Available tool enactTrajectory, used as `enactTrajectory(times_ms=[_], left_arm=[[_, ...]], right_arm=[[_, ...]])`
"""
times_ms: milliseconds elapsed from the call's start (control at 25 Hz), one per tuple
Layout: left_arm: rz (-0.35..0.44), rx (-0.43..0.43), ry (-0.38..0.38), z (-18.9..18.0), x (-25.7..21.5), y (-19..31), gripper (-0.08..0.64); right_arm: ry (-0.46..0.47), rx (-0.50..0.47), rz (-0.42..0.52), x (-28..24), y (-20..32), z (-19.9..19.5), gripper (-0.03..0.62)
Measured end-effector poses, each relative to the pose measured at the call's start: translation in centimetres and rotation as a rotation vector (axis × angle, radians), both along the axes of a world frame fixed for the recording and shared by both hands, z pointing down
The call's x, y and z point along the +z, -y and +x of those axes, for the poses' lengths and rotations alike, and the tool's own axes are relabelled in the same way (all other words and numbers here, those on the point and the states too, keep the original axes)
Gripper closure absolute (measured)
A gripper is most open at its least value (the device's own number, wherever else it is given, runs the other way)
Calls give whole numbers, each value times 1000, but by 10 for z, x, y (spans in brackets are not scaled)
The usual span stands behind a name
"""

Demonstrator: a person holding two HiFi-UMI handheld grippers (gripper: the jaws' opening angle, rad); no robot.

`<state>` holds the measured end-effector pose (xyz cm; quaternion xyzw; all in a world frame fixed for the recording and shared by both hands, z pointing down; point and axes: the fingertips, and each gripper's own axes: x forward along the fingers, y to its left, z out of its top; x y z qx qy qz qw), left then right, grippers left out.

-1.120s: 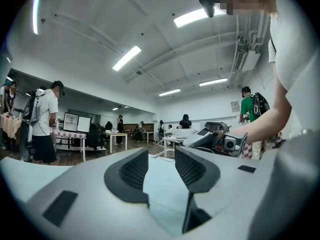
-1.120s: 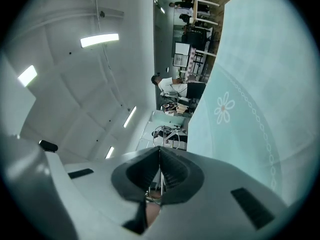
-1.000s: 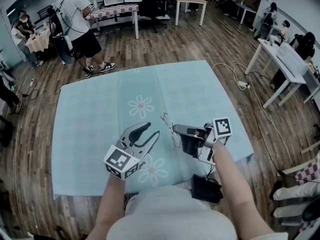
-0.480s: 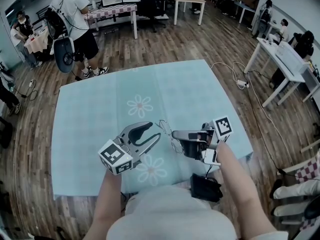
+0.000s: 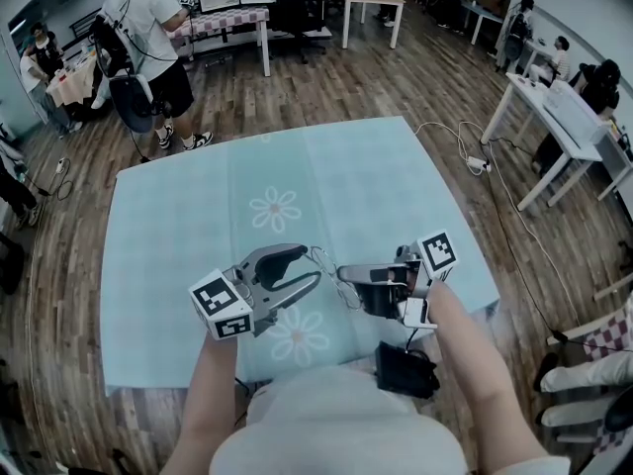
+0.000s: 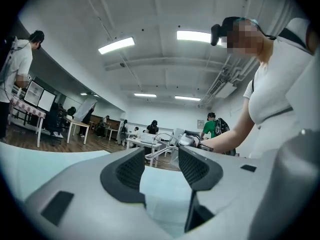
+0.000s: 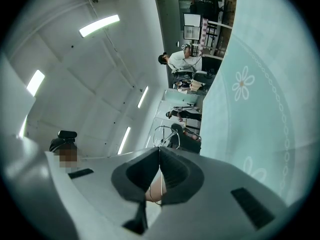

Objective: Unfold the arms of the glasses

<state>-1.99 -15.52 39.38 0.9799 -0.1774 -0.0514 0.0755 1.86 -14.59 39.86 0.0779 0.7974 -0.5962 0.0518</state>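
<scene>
Thin wire-framed glasses (image 5: 323, 259) hang above the pale teal cloth (image 5: 188, 216), between my two grippers. My right gripper (image 5: 342, 271) points left and is shut on a thin wire part of the frame, seen clamped between its pads (image 7: 159, 152); the lenses (image 7: 168, 133) stick out past the tips. My left gripper (image 5: 310, 265) points right at the glasses, and its jaws have just been opening. One glasses arm (image 6: 156, 155) lies in the gap at the left gripper's (image 6: 161, 160) tips, and the pads do not press on it.
The cloth covers a low table near whose front edge I work. A black pouch (image 5: 401, 369) hangs at my waist. A person (image 5: 148, 38) stands beyond the far left corner. A cable (image 5: 473, 156) and white tables (image 5: 554, 137) lie to the right.
The left gripper's jaws stand wider than before, and its marker cube has swung left and turned. The right gripper has carried the glasses slightly left and nearer to me.
</scene>
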Motion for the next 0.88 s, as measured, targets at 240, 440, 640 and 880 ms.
enactTrajectory(times_ms=[240,440,640,880], left_arm=[[14,-13,12,-4,3,0,353],[22,-28,22,-7,0,1,375],[19,-47,27,-8,-2,4,407],[13,-61,26,-13,-2,1,438]], right_arm=[[-4,28,-12,5,4,0,581],[-9,60,-21,4,10,5,581],[-21,82,-23,5,16,11,581],[-26,113,-33,7,19,14,581]])
